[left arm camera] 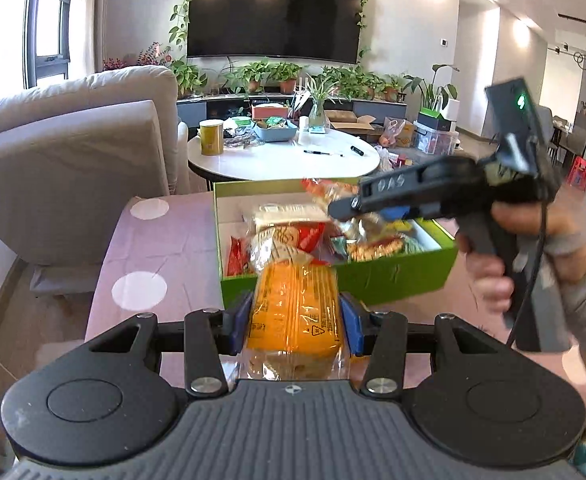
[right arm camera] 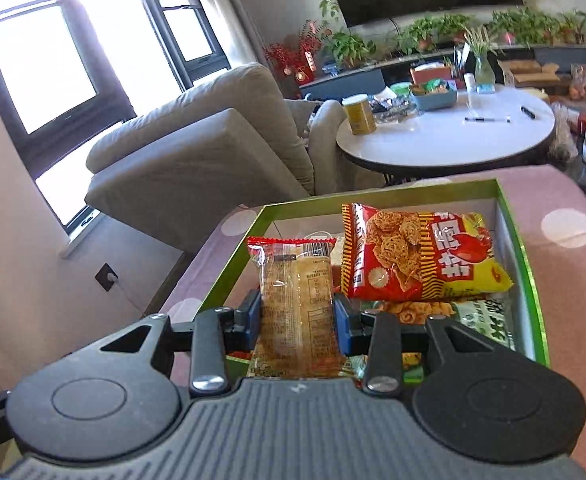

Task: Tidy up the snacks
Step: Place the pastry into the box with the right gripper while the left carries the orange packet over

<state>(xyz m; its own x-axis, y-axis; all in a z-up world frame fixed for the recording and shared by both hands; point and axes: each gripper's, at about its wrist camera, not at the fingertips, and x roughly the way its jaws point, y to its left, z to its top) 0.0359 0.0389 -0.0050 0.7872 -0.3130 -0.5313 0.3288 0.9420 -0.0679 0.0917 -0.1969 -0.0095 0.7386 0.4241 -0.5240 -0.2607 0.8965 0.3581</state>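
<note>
Packets point(left arm camera: 295, 312) point(right arm camera: 299, 312) clamped between both tools' pads.

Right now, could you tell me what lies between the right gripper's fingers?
In the right wrist view, a clear packet of beige snack sits clamped between the blue fingers, above the green box.

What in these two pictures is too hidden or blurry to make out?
- Left wrist view: the right gripper is smeared by motion and covers part of the green box.
- Left wrist view: the orange packet held by the left gripper blocks the snacks behind it.
- Right wrist view: the clear packet in that gripper hides the box's near corner.
- Both views: small print is unreadable.
</note>
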